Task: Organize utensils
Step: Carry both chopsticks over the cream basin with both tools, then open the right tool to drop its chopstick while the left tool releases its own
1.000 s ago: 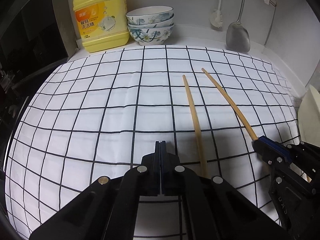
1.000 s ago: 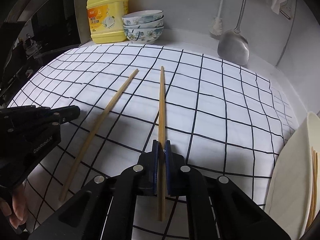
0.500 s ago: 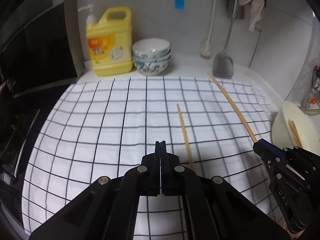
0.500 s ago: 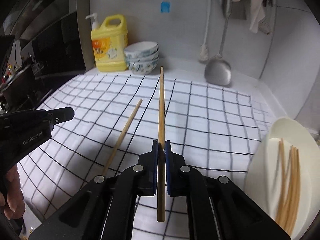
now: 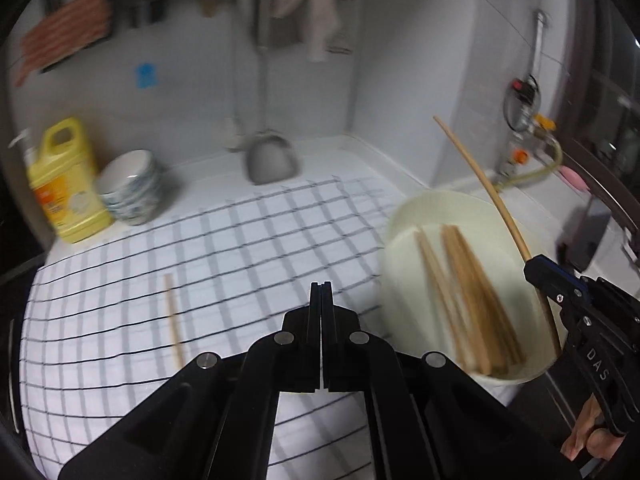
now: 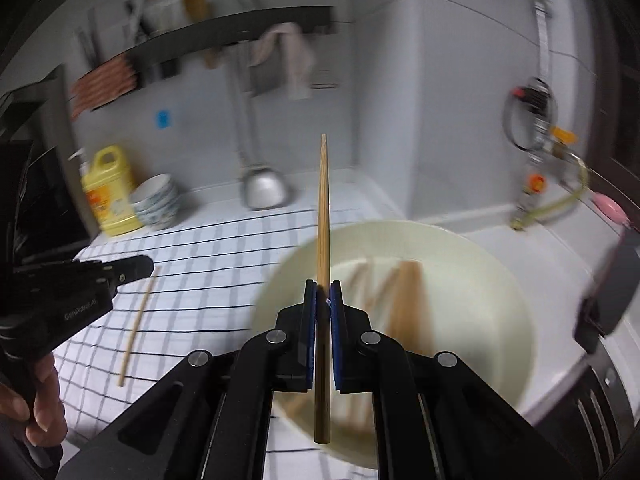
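**One chopstick held above the bowl, one left on the cloth**

The held chopstick (image 6: 323, 240) is a slim, pale wooden stick, tapering toward its far tip and blunt at the near end. It sits clamped between the blue pads of the right gripper (image 6: 323, 292), pointing forward and up, its near end sticking out behind the pads. It hangs in the air over the cream bowl (image 6: 496, 264). From the left wrist view the same stick (image 5: 486, 184) rises in a long slant from the right gripper (image 5: 538, 272), crossing above the bowl's (image 5: 400, 216) far rim.

A second chopstick (image 6: 138, 320) of the same wood lies flat on the checked cloth (image 6: 208, 256), well apart from the bowl and just beside the left gripper (image 6: 146, 266). The left gripper (image 5: 321, 292) has its fingers pressed together with nothing between them.

Inside the bowl lies a loose bundle of chopsticks (image 5: 464, 292), blurred by motion; there are several, but an exact count cannot be read.

Counted otherwise: one bowl holding sticks, one cloth with a black grid, one yellow detergent jug (image 5: 64, 188), one stack of patterned bowls (image 5: 130, 188) beside it whose number is unclear, and one metal spatula (image 5: 270, 158) hanging against the back wall. A hand (image 6: 38, 400) grips the left tool's handle.
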`<state>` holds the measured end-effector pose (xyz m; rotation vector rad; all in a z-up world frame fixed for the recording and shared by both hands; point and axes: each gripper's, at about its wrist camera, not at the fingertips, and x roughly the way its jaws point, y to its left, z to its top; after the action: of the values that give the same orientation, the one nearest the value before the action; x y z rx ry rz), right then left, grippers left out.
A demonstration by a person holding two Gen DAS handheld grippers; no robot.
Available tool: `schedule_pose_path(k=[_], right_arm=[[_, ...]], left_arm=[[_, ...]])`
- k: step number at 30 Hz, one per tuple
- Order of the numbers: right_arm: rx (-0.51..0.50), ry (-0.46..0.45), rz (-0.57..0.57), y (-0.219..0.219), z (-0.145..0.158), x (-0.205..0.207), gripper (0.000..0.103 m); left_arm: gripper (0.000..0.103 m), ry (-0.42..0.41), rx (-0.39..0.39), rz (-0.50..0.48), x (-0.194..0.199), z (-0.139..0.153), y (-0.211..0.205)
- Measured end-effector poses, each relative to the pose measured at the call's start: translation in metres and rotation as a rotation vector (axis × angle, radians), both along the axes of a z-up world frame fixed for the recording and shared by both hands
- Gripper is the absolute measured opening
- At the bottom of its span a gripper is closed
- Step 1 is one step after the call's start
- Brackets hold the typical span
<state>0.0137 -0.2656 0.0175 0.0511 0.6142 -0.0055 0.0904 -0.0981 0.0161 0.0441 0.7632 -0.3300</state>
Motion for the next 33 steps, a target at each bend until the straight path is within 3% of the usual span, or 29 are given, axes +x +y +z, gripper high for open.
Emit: schedule_pose_path(k=[6, 11, 25, 26, 27, 28, 29, 30, 33], right_arm=[[0.014, 0.106, -0.08, -0.043, -0.028, 0.009, 0.006], [0.054, 0.141, -0.119, -0.066, -0.04, 0.012, 0.006], [0.065, 0.175, -0.135, -0.068, -0.05, 0.019, 0.007], [0.067, 0.175, -0.141, -0.068, -0.05, 0.019, 0.007], [0.067, 0.172, -0.145, -0.069, -0.049, 0.019, 0.013], [0.064, 0.168, -0.151, -0.07, -0.048, 0.018, 0.019], [0.06, 0.159, -0.161, -0.071, -0.047, 0.017, 0.027], [0.058, 0.148, -0.171, -0.072, -0.044, 0.014, 0.03], [0.064, 0.131, -0.187, -0.076, -0.039, 0.011, 0.032]], left_arm=[[0.001, 0.037, 0.045, -0.097, 0.014, -0.011, -0.078], [0.001, 0.061, 0.073, -0.136, 0.018, -0.026, -0.114], [0.003, 0.115, 0.094, -0.126, 0.032, -0.046, -0.123], [0.008, 0.117, 0.096, -0.119, 0.033, -0.046, -0.121], [0.028, 0.121, 0.099, -0.111, 0.033, -0.045, -0.119], [0.072, 0.124, 0.099, -0.102, 0.033, -0.045, -0.117], [0.091, 0.11, 0.088, -0.081, 0.033, -0.042, -0.112], [0.096, 0.075, 0.067, -0.066, 0.03, -0.038, -0.107], [0.096, 0.015, 0.091, -0.047, 0.023, -0.027, -0.1]])
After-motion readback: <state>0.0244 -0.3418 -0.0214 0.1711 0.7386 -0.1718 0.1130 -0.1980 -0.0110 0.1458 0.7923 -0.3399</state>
